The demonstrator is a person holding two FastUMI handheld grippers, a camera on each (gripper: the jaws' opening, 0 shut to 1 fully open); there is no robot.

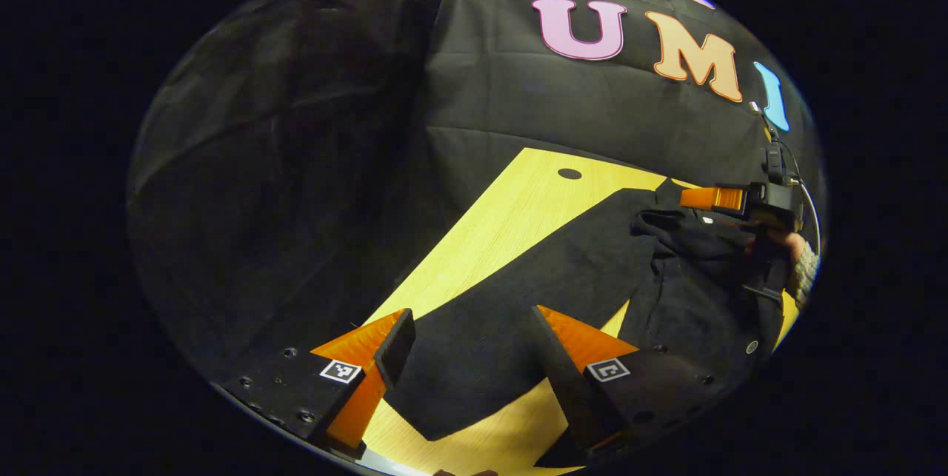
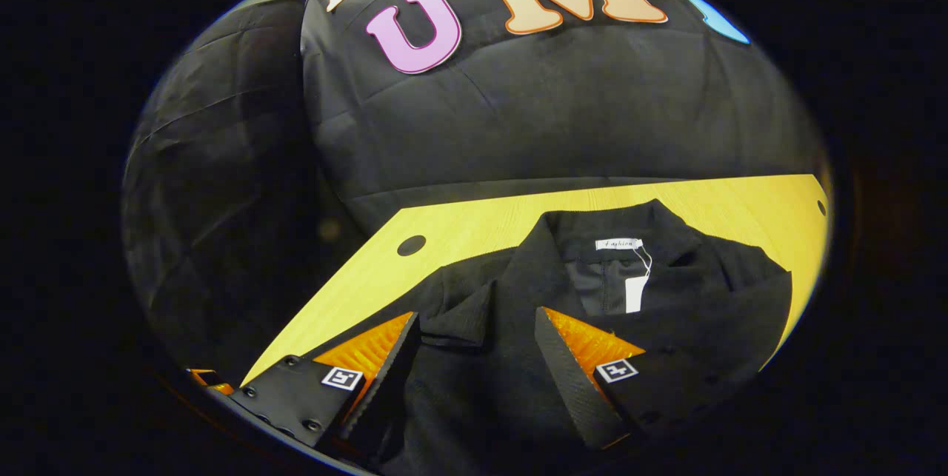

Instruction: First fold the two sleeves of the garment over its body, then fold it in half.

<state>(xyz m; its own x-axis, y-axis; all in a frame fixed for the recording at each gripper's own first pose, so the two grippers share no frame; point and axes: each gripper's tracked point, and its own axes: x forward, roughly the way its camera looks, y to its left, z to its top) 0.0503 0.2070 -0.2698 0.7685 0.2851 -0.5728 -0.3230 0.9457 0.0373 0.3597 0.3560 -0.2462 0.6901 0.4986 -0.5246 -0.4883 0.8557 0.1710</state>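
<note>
Above, left tool (image 1: 470, 346) over sleeve (image 1: 518, 291).

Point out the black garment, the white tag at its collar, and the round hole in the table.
black garment (image 2: 703, 306): right gripper view, on the shoulder fabric right of the collar.
white tag (image 2: 635, 294): right gripper view, middle of the hanging tag.
round hole (image 2: 411, 245): right gripper view, centre of the dark hole in the wooden tabletop.

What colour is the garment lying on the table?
Black, plain. The garment shows best in the right gripper view, spread on the yellow wooden table.
</note>
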